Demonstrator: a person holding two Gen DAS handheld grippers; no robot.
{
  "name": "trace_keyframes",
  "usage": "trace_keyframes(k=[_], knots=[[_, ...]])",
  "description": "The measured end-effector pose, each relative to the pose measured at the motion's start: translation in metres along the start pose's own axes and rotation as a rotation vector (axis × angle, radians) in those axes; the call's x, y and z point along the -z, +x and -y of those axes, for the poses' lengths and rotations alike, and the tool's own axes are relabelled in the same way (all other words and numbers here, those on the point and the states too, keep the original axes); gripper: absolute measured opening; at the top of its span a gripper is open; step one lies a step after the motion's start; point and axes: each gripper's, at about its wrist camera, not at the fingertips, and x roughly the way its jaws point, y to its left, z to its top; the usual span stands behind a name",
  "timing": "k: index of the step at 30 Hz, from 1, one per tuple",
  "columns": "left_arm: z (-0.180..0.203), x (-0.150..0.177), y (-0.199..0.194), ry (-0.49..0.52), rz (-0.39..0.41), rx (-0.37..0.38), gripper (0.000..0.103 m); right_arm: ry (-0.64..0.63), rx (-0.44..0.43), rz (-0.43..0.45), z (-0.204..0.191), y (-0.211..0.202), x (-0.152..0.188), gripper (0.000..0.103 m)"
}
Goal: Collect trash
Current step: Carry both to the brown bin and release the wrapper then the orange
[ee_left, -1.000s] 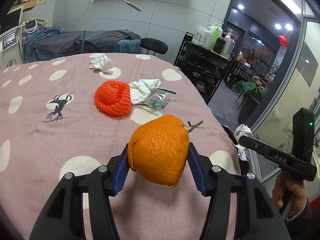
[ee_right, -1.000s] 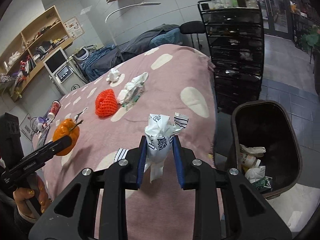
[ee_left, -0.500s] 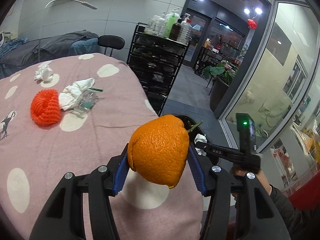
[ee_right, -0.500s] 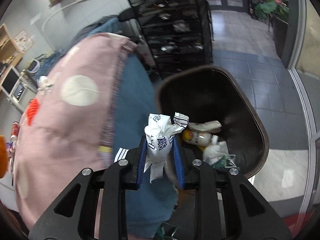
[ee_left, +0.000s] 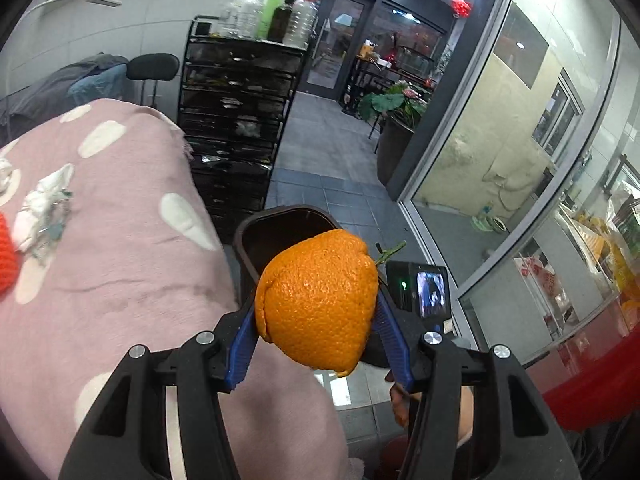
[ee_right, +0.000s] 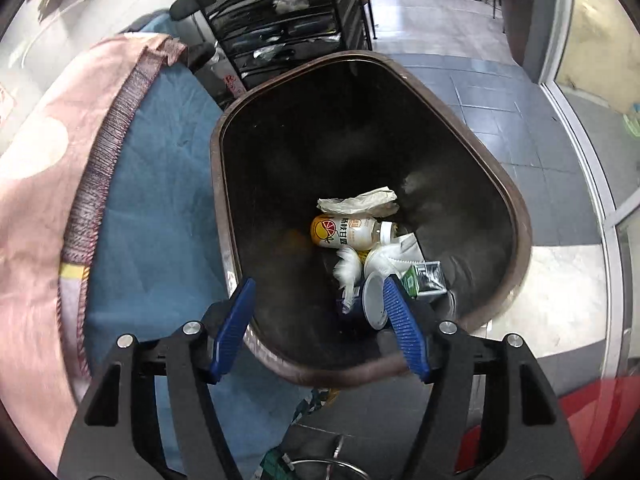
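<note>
My left gripper (ee_left: pixel 316 320) is shut on an orange peel (ee_left: pixel 316 300) and holds it in the air beside the bed, near the dark trash bin (ee_left: pixel 280 224). My right gripper (ee_right: pixel 320 312) is open and empty, held over the brown trash bin (ee_right: pixel 516 216). In the bin lie a blurred white wrapper (ee_right: pixel 348 272), a small bottle (ee_right: pixel 348 232), crumpled paper (ee_right: pixel 360 202) and a cup (ee_right: pixel 374 298). The right gripper's camera body (ee_left: pixel 424 288) shows behind the orange peel in the left wrist view.
A pink spotted blanket (ee_left: pixel 100 264) covers the bed, with a white wrapper (ee_left: pixel 44 208) and a red net (ee_left: pixel 6 252) at its left. A black shelf rack (ee_left: pixel 236 112) stands behind the bin. Glass wall (ee_left: pixel 520 140) at right. Blue sheet (ee_right: pixel 160 200) beside the bin.
My right gripper has opened over the bin and the white wrapper has dropped into it. My left gripper has swung right with the orange peel, toward the bin.
</note>
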Motion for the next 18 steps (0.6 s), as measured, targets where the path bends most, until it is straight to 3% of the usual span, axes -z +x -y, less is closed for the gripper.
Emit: trace_keyframes(k=[2,7,18], knots=[[0.006,-0.004,0.015,0.003,-0.028,0.014,0.054,0.039,-0.014,0.033,0.007,-0.009,0.007,0.073],[0.013,-0.013,0.060,-0.009,-0.111,0.012,0.054,0.102,0.003,0.087,0.019,-0.028,0.013,0.074],[0.017,-0.012,0.142,0.013,-0.289,-0.061,0.054,0.105,0.032,0.082,0.023,-0.036,0.024,0.074]])
